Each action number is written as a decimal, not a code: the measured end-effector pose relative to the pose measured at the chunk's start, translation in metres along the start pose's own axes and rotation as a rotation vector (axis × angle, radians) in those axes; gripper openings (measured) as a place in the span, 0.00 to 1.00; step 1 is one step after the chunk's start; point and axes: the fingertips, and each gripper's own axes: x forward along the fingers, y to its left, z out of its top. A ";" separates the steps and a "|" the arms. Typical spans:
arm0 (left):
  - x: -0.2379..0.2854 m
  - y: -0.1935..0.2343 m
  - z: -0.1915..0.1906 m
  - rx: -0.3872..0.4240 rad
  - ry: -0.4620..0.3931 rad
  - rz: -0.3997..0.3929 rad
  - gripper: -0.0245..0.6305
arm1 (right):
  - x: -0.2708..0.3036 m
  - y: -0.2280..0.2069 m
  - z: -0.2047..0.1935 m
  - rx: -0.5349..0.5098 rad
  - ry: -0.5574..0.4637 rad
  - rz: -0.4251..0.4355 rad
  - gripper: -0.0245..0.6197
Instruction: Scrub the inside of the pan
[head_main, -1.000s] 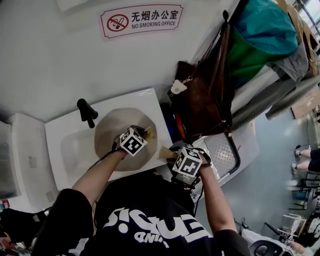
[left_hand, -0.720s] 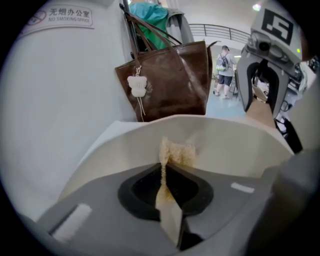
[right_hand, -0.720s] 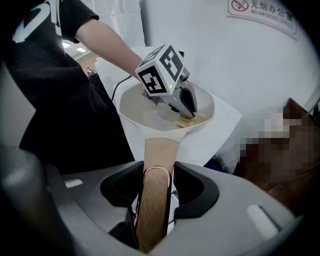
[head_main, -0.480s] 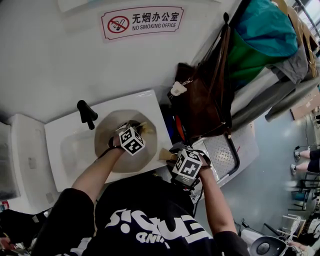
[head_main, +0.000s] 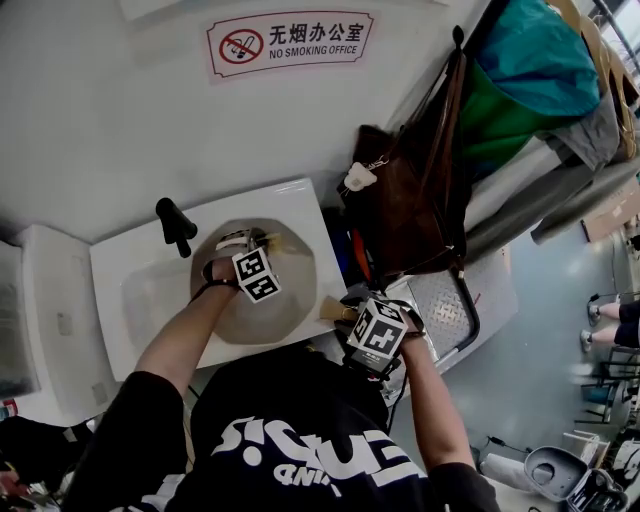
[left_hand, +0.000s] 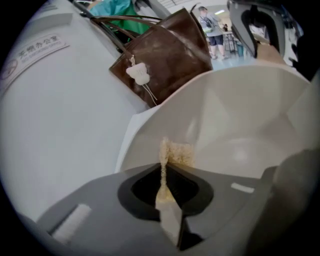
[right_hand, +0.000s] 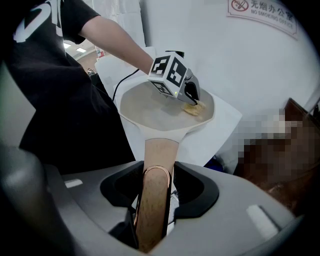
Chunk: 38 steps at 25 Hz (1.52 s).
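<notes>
The pan (head_main: 288, 302) is sitting on the white surface (head_main: 297, 204) against the wall, just to the right of a black fitting (head_main: 175, 225). It is holding two things: the tip of the left hand-held gripper (left_hand: 163, 167) and the small yellowish sponge (left_hand: 178, 152) that this gripper is carrying. The left hand-held gripper's jaws are pressing together on a thin edge of the sponge, so the rest of the pad is sticking out beyond them. The pad is lying against the pan's floor near the far side of the bowl, towards the wall. The right hand-held gripper (right_hand: 155, 176) is waiting at the near edge of the surface, with its jaws clamping the pan's handle (right_hand: 160, 150) from both sides. The handle is running straight out from between them to the bowl. The pan is looking round and shallow, with a smooth cream-beige inside that is catching a soft sheen in the left gripper view. Its handle is showing a pale wood colour, with a copper-toned band curving around the end. To the right of the surface a brown bag (head_main: 410, 205) is hanging by its straps with a white charm (head_main: 357, 177) dangling on its front, and what it is carrying cannot be seen. A no-smoking sign (head_main: 290, 40) is showing on the wall above.
</notes>
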 end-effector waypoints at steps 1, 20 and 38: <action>0.001 0.000 -0.003 0.048 0.015 0.004 0.07 | 0.000 0.000 0.000 0.001 0.000 0.001 0.33; -0.012 -0.023 -0.077 0.198 0.289 -0.178 0.07 | -0.003 0.000 0.001 0.003 -0.022 0.003 0.33; -0.059 -0.088 -0.100 0.128 0.343 -0.494 0.07 | -0.004 0.001 0.006 0.005 -0.036 -0.010 0.32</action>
